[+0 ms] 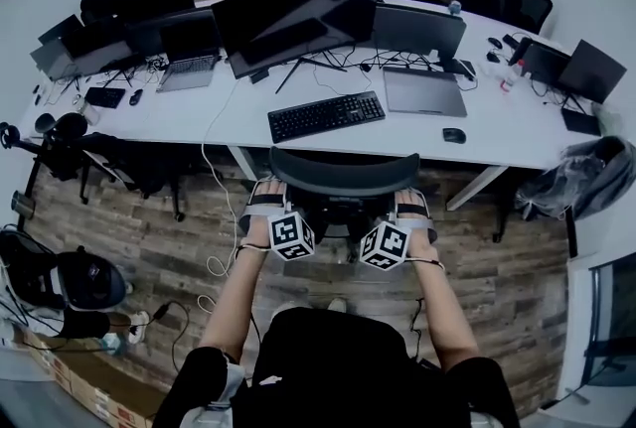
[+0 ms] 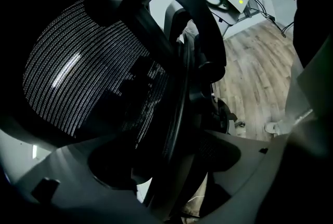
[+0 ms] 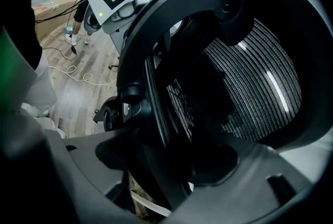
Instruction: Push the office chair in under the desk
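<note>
Two units noted: the left hand-held gripper (image 1: pixel 264 200) and the right hand-held gripper (image 1: pixel 411 206) each pinch the backrest rim of the office chair (image 1: pixel 343 173), at its 9 and 3 o'clock ends. The chair stands just beside the worktop (image 1: pixel 497 133) edge, at 6 o'clock of the keyboard (image 1: pixel 326 115).

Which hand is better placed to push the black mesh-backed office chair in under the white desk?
Neither: left gripper and right gripper each clamp one side of the black mesh-backed office chair, level, so pushing with both toward the white desk looks steadiest.
</note>
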A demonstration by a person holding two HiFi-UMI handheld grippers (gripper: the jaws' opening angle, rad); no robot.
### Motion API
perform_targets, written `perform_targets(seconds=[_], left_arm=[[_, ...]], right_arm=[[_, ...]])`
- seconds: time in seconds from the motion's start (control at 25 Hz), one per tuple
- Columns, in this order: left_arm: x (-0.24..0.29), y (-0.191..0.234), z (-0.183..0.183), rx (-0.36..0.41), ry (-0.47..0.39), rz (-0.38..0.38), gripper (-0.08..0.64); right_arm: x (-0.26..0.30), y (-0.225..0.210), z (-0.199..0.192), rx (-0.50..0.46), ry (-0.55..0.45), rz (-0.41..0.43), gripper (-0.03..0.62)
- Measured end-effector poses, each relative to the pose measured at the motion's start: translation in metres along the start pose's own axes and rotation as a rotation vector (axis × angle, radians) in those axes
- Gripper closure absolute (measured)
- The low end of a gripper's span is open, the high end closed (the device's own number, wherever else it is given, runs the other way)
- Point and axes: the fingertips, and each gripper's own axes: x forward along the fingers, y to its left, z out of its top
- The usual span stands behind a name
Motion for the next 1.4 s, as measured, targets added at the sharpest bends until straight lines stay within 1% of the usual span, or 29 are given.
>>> perform_targets(seconds=[0.24, 0.6, 1.08, 1.4], left_arm=[[0.030, 0.018, 0.010, -0.008, 0.011, -0.001, 0.179], [0.070, 0.044, 0.017, -0.006, -0.003, -0.008, 0.179], [0.113, 0.076, 0.016, 0.007, -0.017, -0.014, 0.179], [0.132, 0.093, 0.011, 0.018, -0.041, -0.022, 0.179]], right_arm=[[0.025, -0.024, -0.013, 0.001, 0.002, 0.005, 0.265], [0.061, -0.053, -0.025, 0.009, 0.008, -0.001, 0.265], [0.102, -0.083, -0.029, 0.025, 0.031, -0.014, 0.265], [0.121, -0.094, -0.025, 0.037, 0.041, -0.017, 0.265]])
